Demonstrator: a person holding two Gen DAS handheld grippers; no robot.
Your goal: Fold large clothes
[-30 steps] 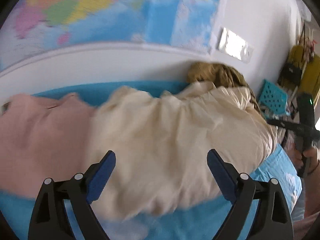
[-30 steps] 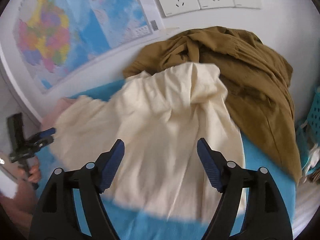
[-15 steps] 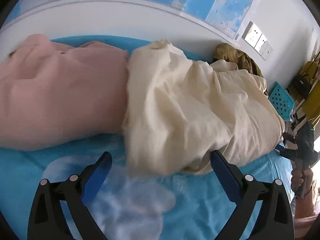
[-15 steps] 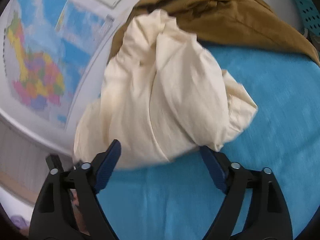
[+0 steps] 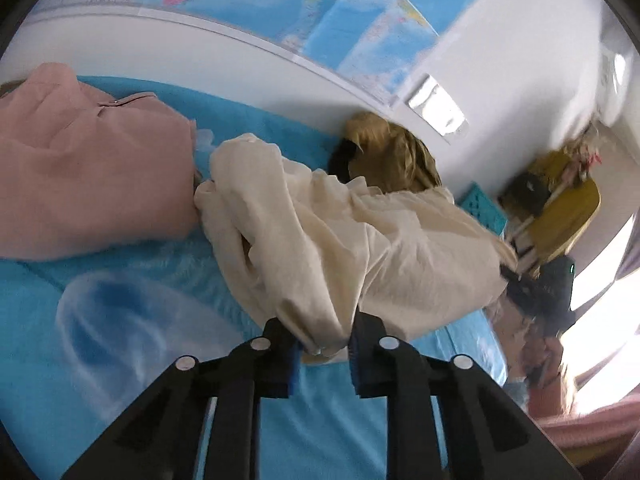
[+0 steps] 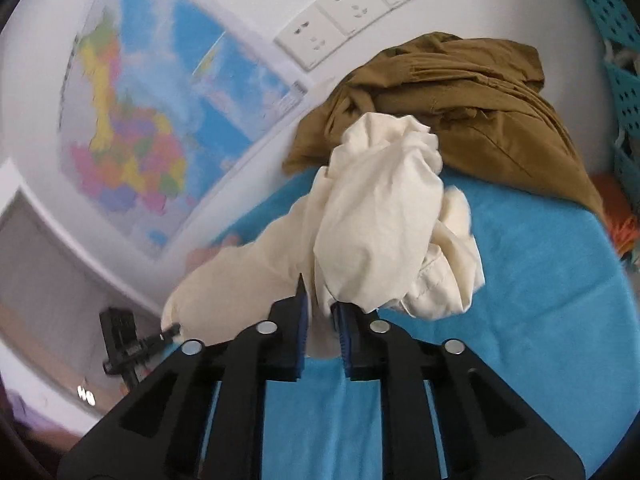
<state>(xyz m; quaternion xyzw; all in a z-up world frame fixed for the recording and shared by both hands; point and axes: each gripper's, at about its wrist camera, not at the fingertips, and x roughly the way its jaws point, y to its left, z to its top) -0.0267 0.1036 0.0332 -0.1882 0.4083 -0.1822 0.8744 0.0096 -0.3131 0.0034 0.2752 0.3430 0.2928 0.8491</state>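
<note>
A crumpled cream garment [image 5: 360,236] lies in a heap on the blue bed cover [image 5: 120,340]. My left gripper [image 5: 322,350] is shut on its near edge. In the right wrist view my right gripper [image 6: 320,322] is shut on another edge of the same cream garment [image 6: 376,224], which bunches up from the blue cover [image 6: 540,300]. The other gripper shows small at the far side in each view: the right one [image 5: 536,292] and the left one [image 6: 128,344].
A pink garment [image 5: 80,184] lies to the left of the cream one. An olive-brown garment [image 6: 460,108] is piled against the wall behind it. A map [image 6: 160,120] and wall sockets [image 6: 348,8] hang on the wall. A teal perforated basket [image 6: 616,60] stands at the right.
Both grippers were open above the cream garment. They have come down to its edges and shut on the cloth, which is now bunched up.
</note>
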